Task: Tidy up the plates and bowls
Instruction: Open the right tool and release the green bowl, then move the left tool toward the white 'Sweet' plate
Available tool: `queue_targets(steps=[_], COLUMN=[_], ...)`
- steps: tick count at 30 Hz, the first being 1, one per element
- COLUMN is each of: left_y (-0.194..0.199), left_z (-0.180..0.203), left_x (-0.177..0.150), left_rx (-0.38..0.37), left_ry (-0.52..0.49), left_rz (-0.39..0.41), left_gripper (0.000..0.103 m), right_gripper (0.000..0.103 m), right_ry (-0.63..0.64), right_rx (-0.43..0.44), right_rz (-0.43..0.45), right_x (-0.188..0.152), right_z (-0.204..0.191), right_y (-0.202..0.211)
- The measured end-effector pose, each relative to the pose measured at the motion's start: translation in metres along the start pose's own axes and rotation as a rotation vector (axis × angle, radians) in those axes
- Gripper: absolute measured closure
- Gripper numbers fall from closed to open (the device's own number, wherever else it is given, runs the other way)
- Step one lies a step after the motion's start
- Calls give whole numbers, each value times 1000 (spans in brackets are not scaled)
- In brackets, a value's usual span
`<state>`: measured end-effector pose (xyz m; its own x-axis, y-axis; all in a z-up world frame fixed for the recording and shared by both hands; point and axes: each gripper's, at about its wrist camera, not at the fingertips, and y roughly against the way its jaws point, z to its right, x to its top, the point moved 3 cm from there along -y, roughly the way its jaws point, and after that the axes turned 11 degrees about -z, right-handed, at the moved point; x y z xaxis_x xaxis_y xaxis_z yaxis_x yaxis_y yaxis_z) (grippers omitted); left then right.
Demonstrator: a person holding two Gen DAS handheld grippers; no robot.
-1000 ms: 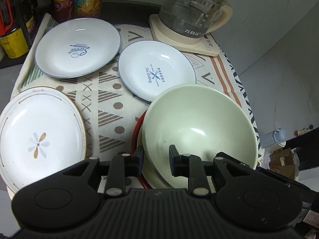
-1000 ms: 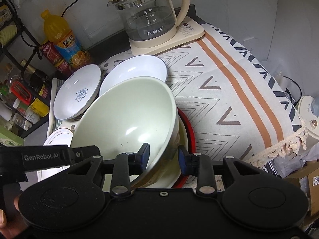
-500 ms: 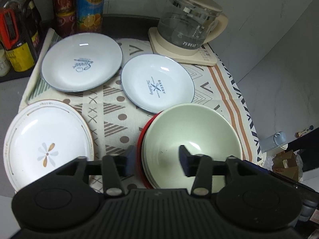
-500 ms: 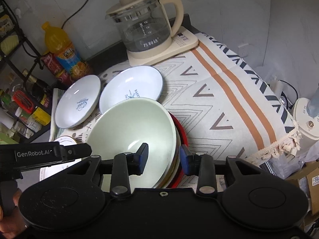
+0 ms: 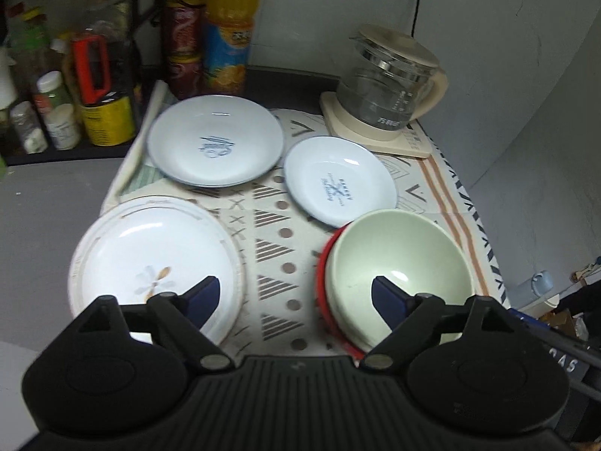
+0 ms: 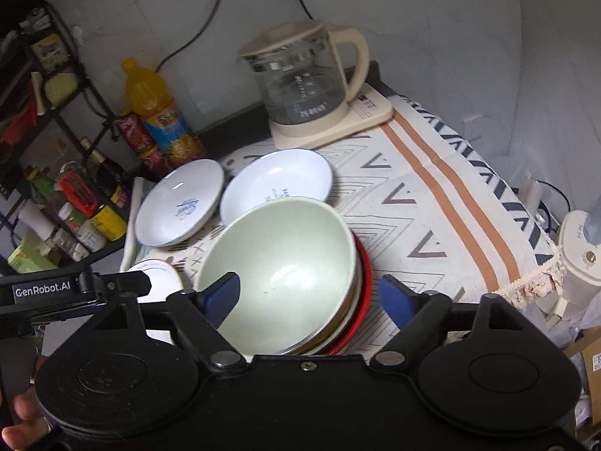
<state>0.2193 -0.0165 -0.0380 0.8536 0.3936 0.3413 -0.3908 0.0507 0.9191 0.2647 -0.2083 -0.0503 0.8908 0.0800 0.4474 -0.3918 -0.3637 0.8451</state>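
Both my wrist views look steeply down across the patterned cloth (image 5: 285, 263) toward the back wall, close in. Left view sits off the near-left side: green bowl (image 5: 398, 274) lower right of frame, flower plate (image 5: 150, 259) lower left, kettle (image 5: 390, 90) upper right. Right view sits further right: same bowl (image 6: 278, 274) at lower centre, kettle (image 6: 304, 79) top centre, orange bottle (image 6: 157, 109) upper left. Shared: bowl, two blue-rimmed plates, kettle, bottle, shelf.

glossy green bowl (image 5: 398, 263), woven patterned cloth (image 5: 281, 233).
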Motion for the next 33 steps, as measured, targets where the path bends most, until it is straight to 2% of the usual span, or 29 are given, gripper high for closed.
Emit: queue_targets(steps=[7, 16, 22, 33], left_y=[31, 57, 57, 39], left_z=[-23, -53, -76, -128], left_x=[-18, -31, -27, -10], left_rx=[31, 63, 51, 36], left_ry=[47, 66, 57, 49], left_rz=[27, 45, 44, -13], left_gripper=[16, 15, 15, 15], right_gripper=[10, 8, 8, 5], right_ry=[48, 110, 162, 214], right_rx=[29, 63, 55, 34], right_rz=[7, 7, 0, -16], right_x=[-14, -29, -31, -29], right_z=[-22, -61, -86, -132], right_y=[8, 11, 2, -23])
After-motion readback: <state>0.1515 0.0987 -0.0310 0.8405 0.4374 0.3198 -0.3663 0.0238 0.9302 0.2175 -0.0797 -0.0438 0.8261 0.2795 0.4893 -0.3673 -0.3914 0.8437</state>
